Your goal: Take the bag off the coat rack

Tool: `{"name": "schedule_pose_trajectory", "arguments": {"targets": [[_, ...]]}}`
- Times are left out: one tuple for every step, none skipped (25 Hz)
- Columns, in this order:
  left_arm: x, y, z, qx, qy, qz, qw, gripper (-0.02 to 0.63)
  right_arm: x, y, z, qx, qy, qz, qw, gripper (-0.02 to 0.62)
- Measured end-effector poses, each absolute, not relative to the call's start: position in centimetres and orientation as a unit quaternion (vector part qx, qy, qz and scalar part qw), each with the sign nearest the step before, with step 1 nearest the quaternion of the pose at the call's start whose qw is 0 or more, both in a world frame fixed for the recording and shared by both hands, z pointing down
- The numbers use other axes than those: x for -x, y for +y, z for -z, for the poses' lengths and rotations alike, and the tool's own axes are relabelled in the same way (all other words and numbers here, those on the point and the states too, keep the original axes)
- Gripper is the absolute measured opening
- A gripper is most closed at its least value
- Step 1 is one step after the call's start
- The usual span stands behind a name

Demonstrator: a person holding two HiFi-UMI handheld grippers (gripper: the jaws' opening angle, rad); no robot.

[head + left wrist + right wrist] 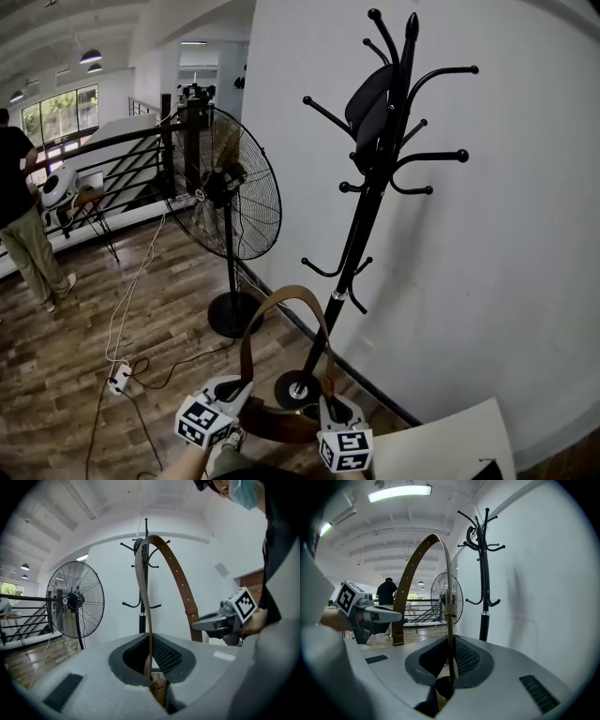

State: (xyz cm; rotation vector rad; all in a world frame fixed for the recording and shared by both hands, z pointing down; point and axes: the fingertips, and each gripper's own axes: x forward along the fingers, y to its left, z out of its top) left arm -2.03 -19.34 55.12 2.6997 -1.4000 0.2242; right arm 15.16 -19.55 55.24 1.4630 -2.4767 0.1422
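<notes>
The brown bag (281, 427) hangs low in front of me, off the black coat rack (375, 187). Its leather strap (281, 298) arches up between my two grippers. My left gripper (230, 396) is shut on the strap's left end, and the strap (146, 620) runs up from between its jaws (152, 667). My right gripper (337, 414) is shut on the other end, where the strap (449, 616) stands pinched between its jaws (450, 667). A dark item (370, 101) still hangs near the rack's top. The rack's base (298, 387) lies just behind the bag.
A large pedestal fan (230, 187) stands left of the rack by the white wall. A power strip with cables (119, 377) lies on the wood floor. A person (23, 216) stands far left by a railing. A pale board (450, 445) sits at lower right.
</notes>
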Motion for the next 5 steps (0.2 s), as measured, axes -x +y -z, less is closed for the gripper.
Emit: {"name": "schedule_pose_trajectory", "arguments": {"targets": [[1.94,-19.42,-55.20,-0.885,-0.457,-0.075,0.045,0.017,-15.24,-19.66,-55.32,-0.504,-0.852,-0.050,0.131,0.028],[1.84,-19.50,-55.28,-0.886,-0.455,-0.076,0.044,0.017,-15.33,-19.77,-55.37,-0.505,-0.851,-0.051,0.132,0.026],[1.75,-19.56,-55.34,-0.886,-0.454,-0.077,0.043,0.017,-15.40,-19.87,-55.41,-0.505,-0.851,-0.051,0.133,0.028],[1.68,-19.61,-55.38,-0.887,-0.453,-0.078,0.043,0.017,-15.47,-19.95,-55.42,-0.506,-0.851,-0.052,0.134,0.028],[1.61,-19.65,-55.41,-0.887,-0.452,-0.079,0.042,0.017,-15.52,-20.02,-55.43,-0.506,-0.850,-0.052,0.135,0.028]]}}
